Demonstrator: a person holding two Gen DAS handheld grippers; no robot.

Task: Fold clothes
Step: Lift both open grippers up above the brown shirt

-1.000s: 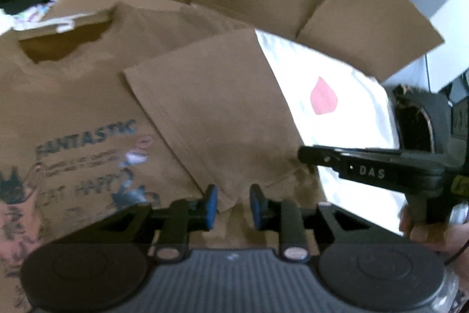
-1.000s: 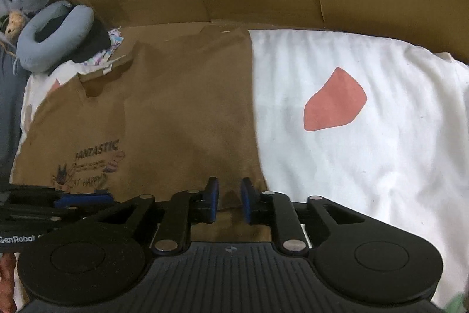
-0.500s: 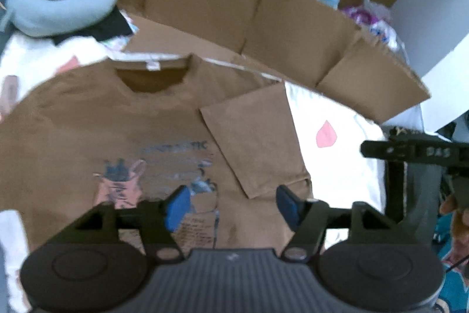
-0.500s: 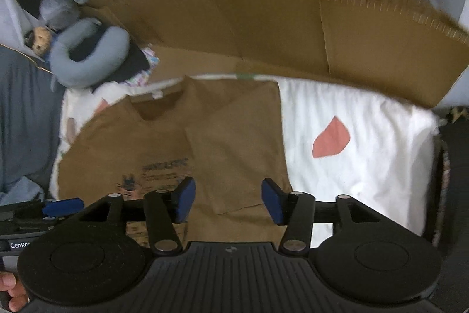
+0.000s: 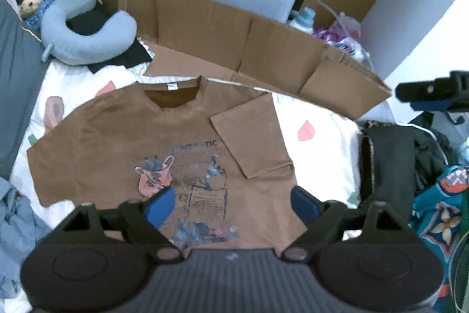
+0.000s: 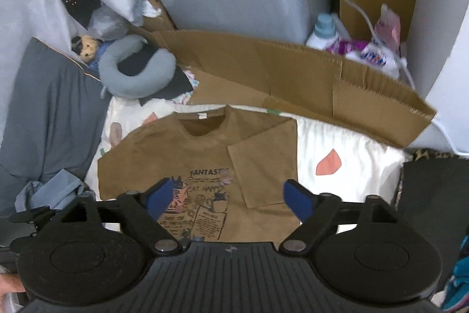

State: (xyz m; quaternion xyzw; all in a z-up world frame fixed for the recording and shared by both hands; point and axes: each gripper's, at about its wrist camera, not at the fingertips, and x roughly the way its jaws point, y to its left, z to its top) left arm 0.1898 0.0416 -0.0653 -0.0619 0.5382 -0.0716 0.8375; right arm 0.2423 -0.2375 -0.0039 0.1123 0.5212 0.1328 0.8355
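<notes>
Across the white bedsheet with pink patches (image 5: 322,154) lies a brown short-sleeved T-shirt with a printed cartoon graphic (image 5: 117,137), spread flat, front up, collar toward the far side. Its right-hand sleeve (image 5: 252,137) is folded inward and rests on the chest panel, overlapping the edge of the graphic; its left-hand sleeve lies extended on the sheet.

Beyond the T-shirt's collar, a long flattened brown cardboard sheet (image 5: 263,40) stands as a low barrier along the sheet's far edge. Left of the T-shirt, a dark grey cushion (image 6: 49,107) borders the sheet. Beyond the T-shirt's left shoulder sits a pale blue U-shaped neck pillow (image 5: 85,37), with a small plush toy (image 6: 86,47) just behind it. Near the T-shirt's lower left corner lies crumpled light blue fabric (image 6: 55,187).

Above the T-shirt's lower half, the left gripper (image 5: 231,203) hangs clear of the cloth; its blue-padded jaws have just been opening and stand wide apart, with nothing between them. The right gripper (image 6: 230,200) likewise hovers over the printed area, jaws just opened wide, released and empty. In the left wrist view, the right gripper's tip appears well right of the T-shirt.
</notes>
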